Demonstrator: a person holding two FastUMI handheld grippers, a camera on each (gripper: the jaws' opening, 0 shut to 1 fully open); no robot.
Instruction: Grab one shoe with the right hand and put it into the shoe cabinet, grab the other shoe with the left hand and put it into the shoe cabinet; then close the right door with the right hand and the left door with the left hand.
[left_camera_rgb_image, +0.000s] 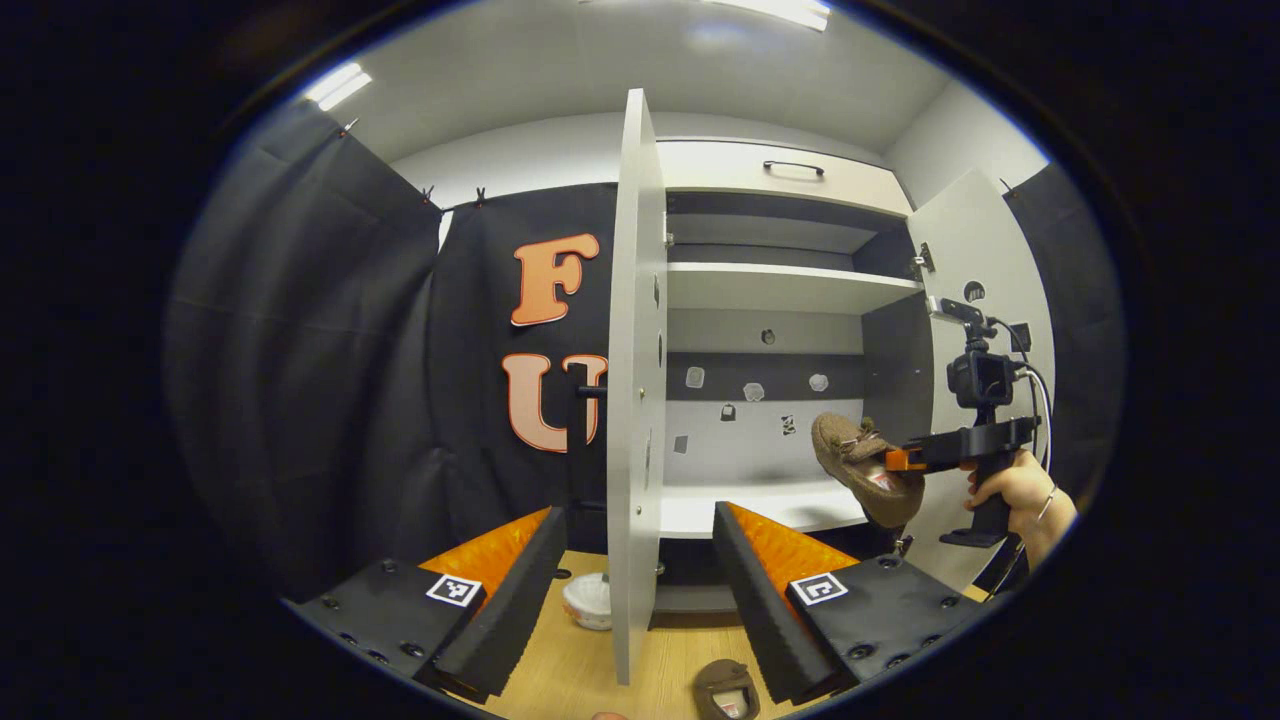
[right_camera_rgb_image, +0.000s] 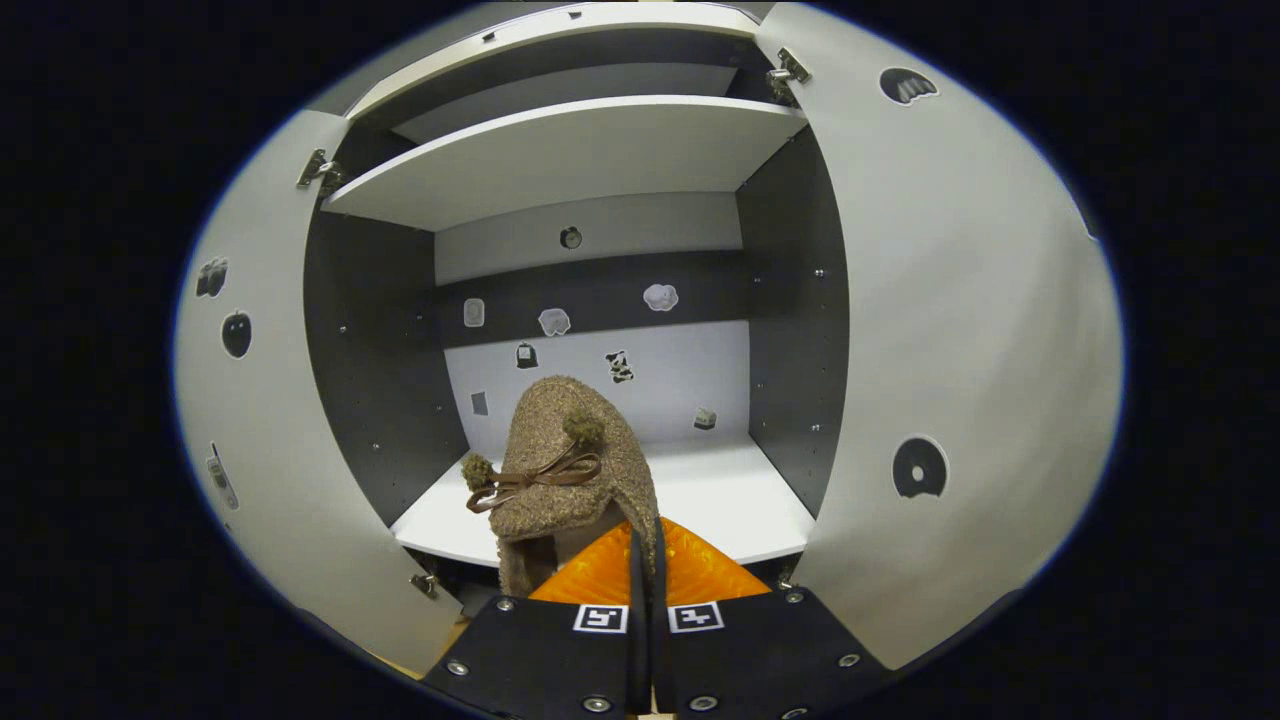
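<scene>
Gripping: right tool (right_camera_rgb_image: 640, 560) clenched on fuzzy brown shoe (right_camera_rgb_image: 570, 470), centre frame, before the cabinet's smooth white lower shelf (right_camera_rgb_image: 730, 500).
Left tool (left_camera_rgb_image: 635, 570): released, fingers spread astride the flat door edge (left_camera_rgb_image: 635, 380).
Second shoe (left_camera_rgb_image: 727, 688): on wooden bench (left_camera_rgb_image: 570, 670), bottom centre.

The booth is lit evenly from above by 2 ceiling lights (left_camera_rgb_image: 770, 10), seen as glare in the left gripper view. Straight edges of the cabinet (right_camera_rgb_image: 560, 160) are bowed outward by fisheye distortion in both views. Focus is sharp; shadows under the shelf are soft.
</scene>
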